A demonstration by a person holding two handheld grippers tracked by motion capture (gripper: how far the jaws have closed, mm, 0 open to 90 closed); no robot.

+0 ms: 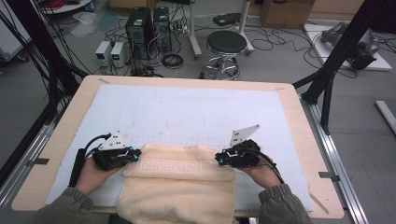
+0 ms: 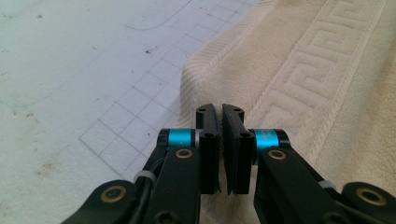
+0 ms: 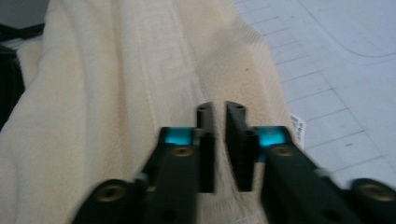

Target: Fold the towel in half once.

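A: Where did the towel [image 1: 180, 179] sit?
B: On the near side of the white mat [image 1: 187, 112], folded, its near edge hanging over the table [image 1: 299, 116] edge. Patterned border ran across the far end, between the two tongs.

A: Tongs?
B: Left gripper [image 1: 135, 154] was at the towel's far left corner, jaws pressed together, nothing visibly caught between them in the left gripper view. Right gripper [image 1: 218, 159] was at the far right corner, jaws nearly together with a narrow gap. Could not tell whether cloth was pinched.

A: Handling?
B: Judged it soft, limp and thick terry. Light, not slippery, not fragile. It would sag and drag. Best hold looked like the two far corners, on the hem.
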